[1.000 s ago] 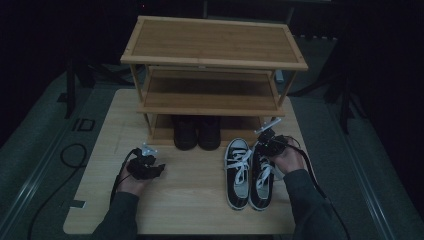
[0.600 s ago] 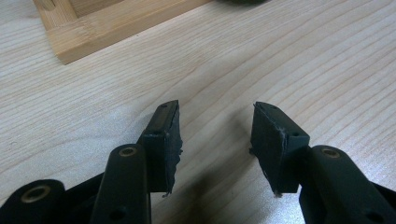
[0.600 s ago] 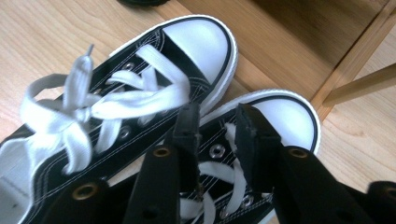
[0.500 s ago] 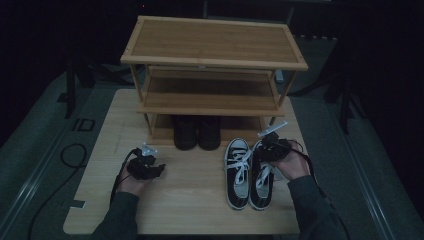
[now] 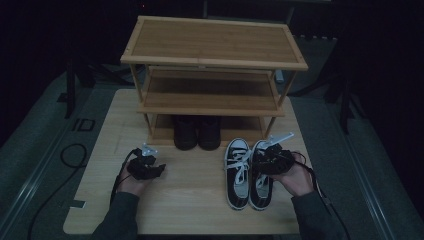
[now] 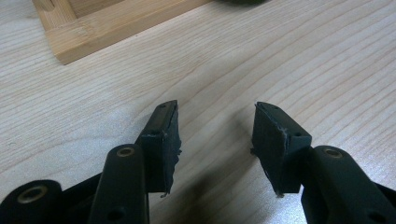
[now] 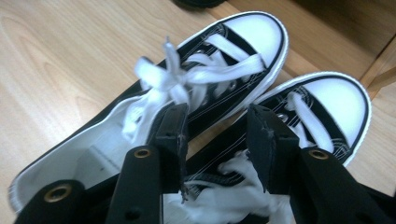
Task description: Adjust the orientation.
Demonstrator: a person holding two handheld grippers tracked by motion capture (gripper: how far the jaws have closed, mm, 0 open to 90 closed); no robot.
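A pair of black canvas sneakers with white toe caps and laces stands on the table at the right, the left sneaker (image 5: 237, 172) (image 7: 233, 51) beside the right sneaker (image 5: 258, 192) (image 7: 334, 105), toes toward the rack. My right gripper (image 5: 270, 161) (image 7: 217, 112) hovers open just over them, its jaws either side of the strip where the two shoes meet. My left gripper (image 5: 146, 168) (image 6: 217, 109) is open at the table's left, low over bare wood with nothing between its fingers.
A three-tier bamboo shoe rack (image 5: 212, 55) stands at the back of the light wooden table (image 5: 190, 200); its base corner (image 6: 88, 32) lies ahead of the left gripper. A pair of dark boots (image 5: 197, 132) sits on the lowest shelf. Cables trail off both sides.
My right gripper has drifted a little toward the person and lower over the right sneaker. The left gripper and the shoes have stayed put.
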